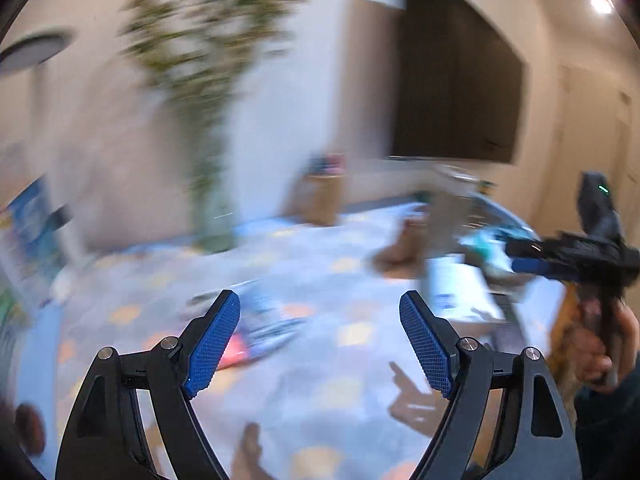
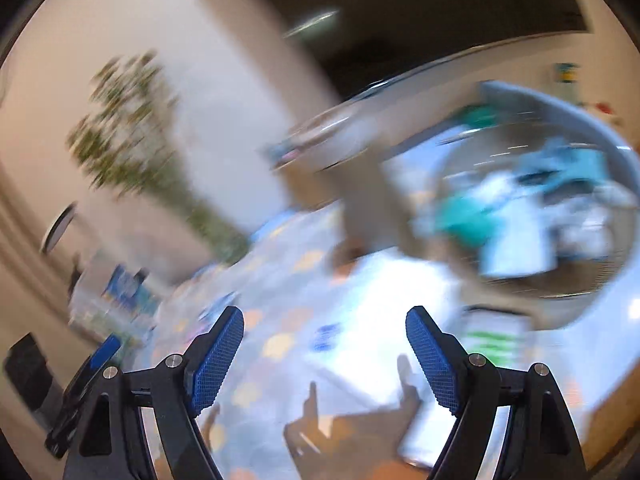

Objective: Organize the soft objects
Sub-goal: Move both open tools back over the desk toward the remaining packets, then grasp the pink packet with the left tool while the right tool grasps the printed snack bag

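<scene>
Both views are smeared by motion. My left gripper is open with nothing between its blue pads, above a pale blue mat dotted with orange. My right gripper is open and empty too, over the same mat. A grey round basket on the right holds teal and white cloths. In the left wrist view the basket lies far right, with the right gripper in front of it, held by a hand. One pad of the left gripper shows at lower left.
A leafy plant stands by the wall and a brown box behind the mat. A white package lies near the basket, a pink item by my left finger, and blue printed packs at the left.
</scene>
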Tool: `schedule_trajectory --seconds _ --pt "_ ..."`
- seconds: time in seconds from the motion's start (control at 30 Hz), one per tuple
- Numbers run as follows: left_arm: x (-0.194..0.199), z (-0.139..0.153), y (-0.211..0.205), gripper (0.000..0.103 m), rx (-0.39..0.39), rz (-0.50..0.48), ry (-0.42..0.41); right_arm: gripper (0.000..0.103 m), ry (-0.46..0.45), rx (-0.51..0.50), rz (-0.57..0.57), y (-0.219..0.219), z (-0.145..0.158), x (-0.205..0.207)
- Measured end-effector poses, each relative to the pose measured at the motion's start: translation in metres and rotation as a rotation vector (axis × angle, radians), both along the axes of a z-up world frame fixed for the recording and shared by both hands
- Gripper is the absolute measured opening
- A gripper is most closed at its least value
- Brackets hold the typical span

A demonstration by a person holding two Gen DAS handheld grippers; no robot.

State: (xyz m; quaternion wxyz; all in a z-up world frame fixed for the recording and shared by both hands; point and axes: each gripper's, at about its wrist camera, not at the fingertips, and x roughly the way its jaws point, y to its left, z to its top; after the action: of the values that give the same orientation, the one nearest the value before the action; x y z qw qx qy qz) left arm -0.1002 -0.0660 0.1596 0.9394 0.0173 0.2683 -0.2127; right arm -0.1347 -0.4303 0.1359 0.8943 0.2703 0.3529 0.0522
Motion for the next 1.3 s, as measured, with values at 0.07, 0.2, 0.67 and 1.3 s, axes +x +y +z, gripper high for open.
schedule_trajectory --seconds 0.07,0.2,0.67,1.3 --pt "0.012 -0.011 0.036 0.081 0.002 0.103 0.028 0.082 -0.013 -0.008 0.093 0.043 -0.002 0.019" --pt "0.042 -0.054 0.076 0.081 -0.036 0.168 0.142 0.082 -0.018 -0.009 0.235 0.115 -0.024 0.049" --pt "0.081 -0.144 0.107 0.079 -0.111 0.234 0.347 0.082 0.065 -0.324 0.329 0.216 -0.122 0.104" --pt "0.129 -0.133 0.052 0.079 -0.063 0.166 0.403 0.084 0.096 -0.253 0.325 0.234 -0.087 0.163"
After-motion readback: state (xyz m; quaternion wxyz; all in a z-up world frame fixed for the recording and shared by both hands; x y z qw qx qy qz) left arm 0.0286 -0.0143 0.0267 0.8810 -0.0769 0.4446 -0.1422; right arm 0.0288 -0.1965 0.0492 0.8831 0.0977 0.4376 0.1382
